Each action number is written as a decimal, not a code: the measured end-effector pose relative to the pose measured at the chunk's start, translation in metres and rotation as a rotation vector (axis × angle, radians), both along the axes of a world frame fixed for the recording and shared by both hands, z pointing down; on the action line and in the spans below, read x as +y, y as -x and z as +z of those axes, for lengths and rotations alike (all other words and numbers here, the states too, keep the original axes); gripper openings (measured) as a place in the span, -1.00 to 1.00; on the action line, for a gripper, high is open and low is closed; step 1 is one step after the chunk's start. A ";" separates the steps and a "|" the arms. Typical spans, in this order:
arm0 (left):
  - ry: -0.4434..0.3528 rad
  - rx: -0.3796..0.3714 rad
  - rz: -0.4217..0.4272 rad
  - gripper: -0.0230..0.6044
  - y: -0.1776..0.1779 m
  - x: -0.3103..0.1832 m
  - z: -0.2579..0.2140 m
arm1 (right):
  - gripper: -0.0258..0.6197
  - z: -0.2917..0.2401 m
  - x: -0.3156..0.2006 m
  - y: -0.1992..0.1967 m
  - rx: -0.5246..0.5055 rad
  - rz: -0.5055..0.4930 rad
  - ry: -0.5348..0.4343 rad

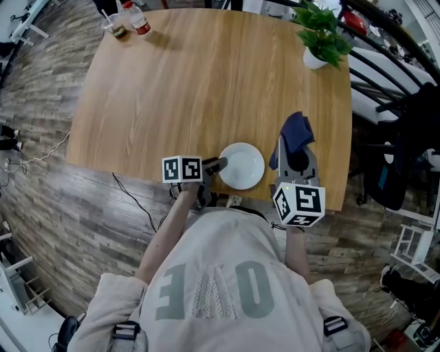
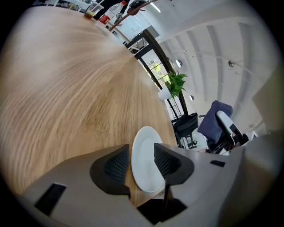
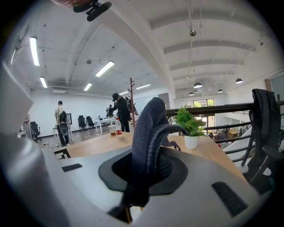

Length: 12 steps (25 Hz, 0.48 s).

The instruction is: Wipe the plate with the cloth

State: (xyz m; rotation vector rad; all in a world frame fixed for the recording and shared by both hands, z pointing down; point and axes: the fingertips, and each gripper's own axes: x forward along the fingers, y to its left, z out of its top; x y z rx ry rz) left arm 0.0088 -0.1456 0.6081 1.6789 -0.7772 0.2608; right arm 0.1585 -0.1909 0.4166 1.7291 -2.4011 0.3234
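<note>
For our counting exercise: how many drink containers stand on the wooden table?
2. A bottle and a clear cup stand side by side at the far left corner of the table. No others show, and little could hide one.

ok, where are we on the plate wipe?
Done: the left gripper is shut on the rim of the plate, at the near edge of the table. The right gripper is shut on the blue cloth. In hand: the cloth is held up to the plate's right, not touching it. Left: all the wiping.
</note>
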 end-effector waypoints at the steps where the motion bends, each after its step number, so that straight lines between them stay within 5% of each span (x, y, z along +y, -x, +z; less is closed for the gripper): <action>1: 0.008 0.009 0.002 -0.36 -0.002 0.001 0.001 | -0.74 0.001 0.000 0.000 0.002 0.000 0.002; 9: 0.031 -0.044 0.015 -0.80 0.002 0.005 0.011 | -0.74 0.000 0.004 0.002 0.017 0.005 0.007; 12: 0.033 -0.055 0.013 -0.80 0.002 0.005 0.013 | -0.74 0.002 0.005 0.003 0.032 0.001 0.011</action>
